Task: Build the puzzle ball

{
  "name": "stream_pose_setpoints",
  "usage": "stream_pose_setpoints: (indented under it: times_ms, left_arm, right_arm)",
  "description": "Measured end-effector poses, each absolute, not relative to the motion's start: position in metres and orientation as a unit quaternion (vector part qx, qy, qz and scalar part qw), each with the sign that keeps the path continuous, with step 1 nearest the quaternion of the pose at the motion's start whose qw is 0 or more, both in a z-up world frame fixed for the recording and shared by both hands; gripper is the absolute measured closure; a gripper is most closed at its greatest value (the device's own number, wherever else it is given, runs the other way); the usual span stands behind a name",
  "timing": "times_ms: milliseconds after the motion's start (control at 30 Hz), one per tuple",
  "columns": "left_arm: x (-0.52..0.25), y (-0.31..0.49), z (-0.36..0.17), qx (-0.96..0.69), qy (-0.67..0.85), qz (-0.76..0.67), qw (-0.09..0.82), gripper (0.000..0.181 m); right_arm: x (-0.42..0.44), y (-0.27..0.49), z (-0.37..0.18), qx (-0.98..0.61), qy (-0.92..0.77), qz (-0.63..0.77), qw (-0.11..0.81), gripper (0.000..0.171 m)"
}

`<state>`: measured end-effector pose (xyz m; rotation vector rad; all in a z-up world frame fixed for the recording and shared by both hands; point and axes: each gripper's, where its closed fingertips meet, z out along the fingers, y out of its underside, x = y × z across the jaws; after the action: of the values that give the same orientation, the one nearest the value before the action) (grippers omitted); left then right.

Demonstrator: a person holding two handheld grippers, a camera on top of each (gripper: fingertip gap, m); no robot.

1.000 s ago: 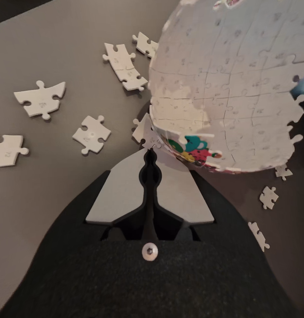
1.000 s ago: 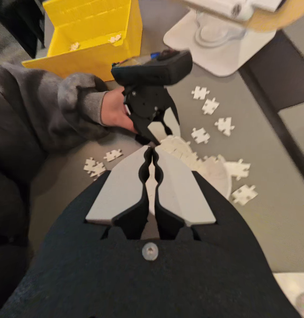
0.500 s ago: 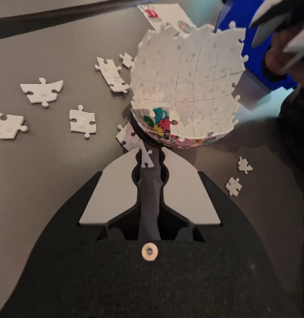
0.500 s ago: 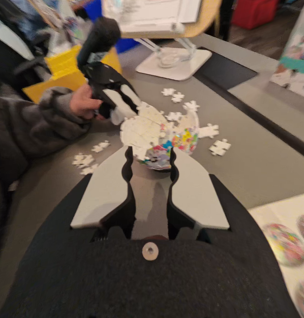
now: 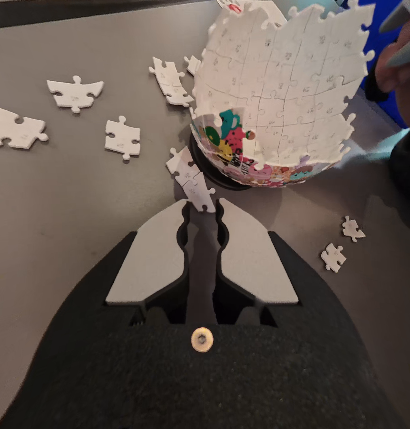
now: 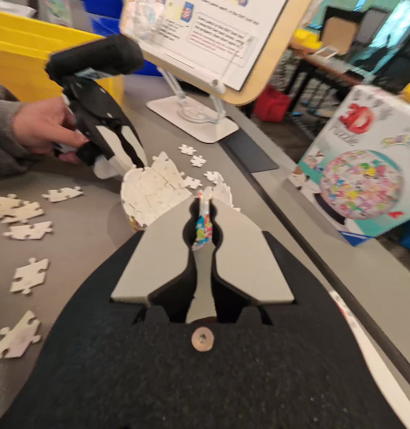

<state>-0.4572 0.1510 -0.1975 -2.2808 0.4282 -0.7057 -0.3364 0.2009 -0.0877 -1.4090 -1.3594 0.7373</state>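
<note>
My left gripper (image 5: 201, 204) has opened: a second ago its jaws were pinched together at the shell's rim, now they stand apart with a joined pair of white pieces (image 5: 191, 183) lying flat on the grey table (image 5: 59, 209) just ahead of the tips, touching neither finger as far as I can tell, its far end against the black stand ring (image 5: 206, 171). So the left side holds nothing; I read it as lining up on that pair for the next fit. My right gripper (image 6: 204, 202) was shut earlier, spread half a second ago, and is now nearly closed on the colourful wall of the half-built puzzle ball (image 5: 280, 97), the printed edge (image 6: 202, 228) running between the fingers, so it seems to be steadying the shell. The ball sits on its ring, open bowl facing me, white inside, printed outside, several gaps along the rim, well short of complete. In the right view my left hand (image 6: 43, 125) grips the handle, wrist low, that gripper angled down toward the shell. Loose white pieces (image 5: 122, 139) scatter left and two small ones (image 5: 334, 256) right. Farther back: document stand (image 6: 199, 116), yellow bin (image 6: 36, 58), puzzle box (image 6: 362, 167).
</note>
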Motion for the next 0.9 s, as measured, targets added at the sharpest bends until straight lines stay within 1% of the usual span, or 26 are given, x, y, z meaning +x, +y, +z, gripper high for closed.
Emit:
stream_pose_setpoints:
  times_ms: [33,67,133,233,300,367,467,900]
  left_arm:
    - [-0.455,0.150,-0.199,-0.880,0.170,-0.276,0.347,0.161]
    - [-0.452,0.149,-0.199,-0.879,0.175,-0.278,0.345,0.161]
    - [-0.450,0.149,-0.198,-0.877,0.185,-0.273,0.348,0.161]
    - [-0.449,0.147,-0.200,-0.879,0.194,-0.264,0.346,0.161]
    - [-0.448,0.147,-0.201,-0.880,0.195,-0.264,0.344,0.161]
    - [-0.448,0.147,-0.201,-0.880,0.196,-0.265,0.343,0.161]
    - [-0.448,0.146,-0.201,-0.880,0.196,-0.265,0.343,0.161]
    - [-0.448,0.147,-0.202,-0.881,0.192,-0.266,0.340,0.161]
  right_arm:
    - [-0.341,0.201,-0.086,-0.580,-0.570,0.330,0.479,0.151]
    - [-0.345,0.197,-0.084,-0.567,-0.586,0.359,0.454,0.145]
    - [-0.351,0.200,-0.085,-0.551,-0.607,0.380,0.428,0.125]
    - [-0.355,0.197,-0.094,-0.522,-0.644,0.405,0.386,0.126]
    - [-0.359,0.196,-0.102,-0.519,-0.656,0.420,0.352,0.118]
    - [-0.361,0.198,-0.107,-0.518,-0.659,0.429,0.337,0.119]
    - [-0.361,0.199,-0.109,-0.520,-0.648,0.451,0.325,0.125]
    - [-0.355,0.196,-0.118,-0.534,-0.633,0.443,0.345,0.127]
